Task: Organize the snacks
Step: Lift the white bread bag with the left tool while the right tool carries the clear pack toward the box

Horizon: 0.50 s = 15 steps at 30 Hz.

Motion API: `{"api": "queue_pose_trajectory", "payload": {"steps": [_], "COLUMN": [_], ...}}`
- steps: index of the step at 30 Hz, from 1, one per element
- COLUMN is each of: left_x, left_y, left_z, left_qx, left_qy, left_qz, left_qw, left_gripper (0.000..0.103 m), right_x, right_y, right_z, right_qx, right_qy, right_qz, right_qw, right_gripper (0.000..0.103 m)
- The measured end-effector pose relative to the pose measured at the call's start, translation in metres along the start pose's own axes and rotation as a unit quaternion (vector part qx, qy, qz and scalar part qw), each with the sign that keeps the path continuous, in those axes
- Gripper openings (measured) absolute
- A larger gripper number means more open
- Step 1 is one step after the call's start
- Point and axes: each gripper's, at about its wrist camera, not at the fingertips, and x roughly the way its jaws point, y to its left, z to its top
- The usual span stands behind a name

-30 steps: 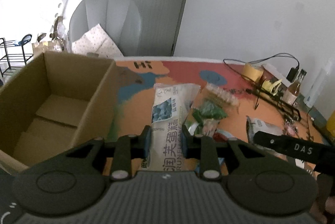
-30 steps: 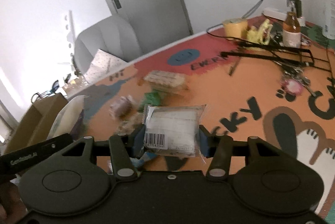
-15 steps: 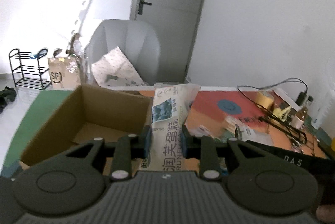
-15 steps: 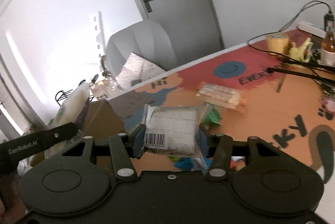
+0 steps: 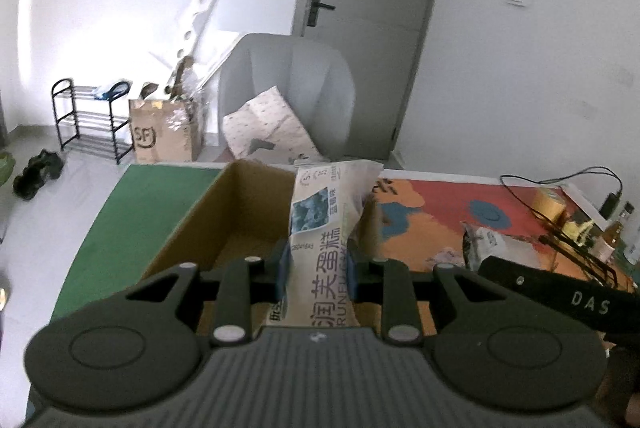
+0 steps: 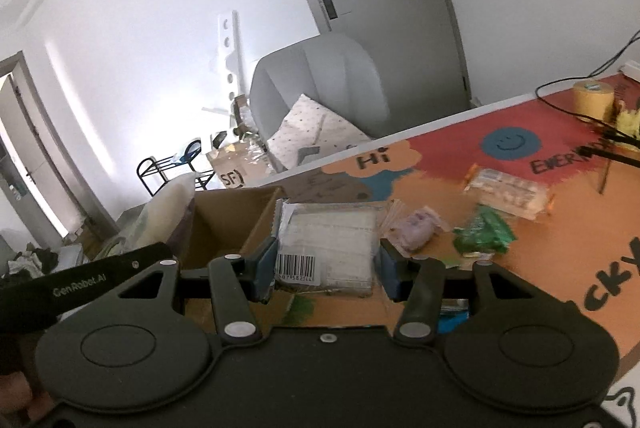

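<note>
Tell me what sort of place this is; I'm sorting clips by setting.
Most likely a room in a home or small apartment. A grey armchair stands by an interior door, a shoe rack with shoes beside it sits against the wall, and the table wears a cartoon-printed mat.

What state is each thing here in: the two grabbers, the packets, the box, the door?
Left gripper: shut on the white snack bag.
Right gripper: shut on the clear barcoded packet.
Cardboard box: open on top.
Green packet: lying on the table.
Door: closed.
</note>
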Motion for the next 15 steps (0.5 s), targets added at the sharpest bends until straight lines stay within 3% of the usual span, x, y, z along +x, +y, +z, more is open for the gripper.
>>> {"api": "queue_pose_trajectory", "payload": {"steps": [7, 11, 15], "left_x": [0.010, 0.011, 0.005], "left_y": [0.027, 0.032, 0.040], "left_z": [-0.003, -0.004, -0.004], "left_qx": [-0.018, -0.014, -0.025], "left_qy": [0.016, 0.019, 0.016], "left_qz": [0.020, 0.036, 0.028], "left_qw": [0.9995, 0.9991, 0.9992], "left_gripper": [0.028, 0.035, 0.044], "right_x": [0.010, 0.015, 0.021], "right_y": [0.022, 0.034, 0.046], "right_z": [-0.001, -0.002, -0.001], "right_qx": [-0.007, -0.011, -0.013], "right_qy": [0.005, 0.011, 0.016], "right_qz": [0.008, 0.018, 0.032], "right_qw": [1.000, 1.000, 0.999], "right_gripper": [0.050, 0.050, 0.050]}}
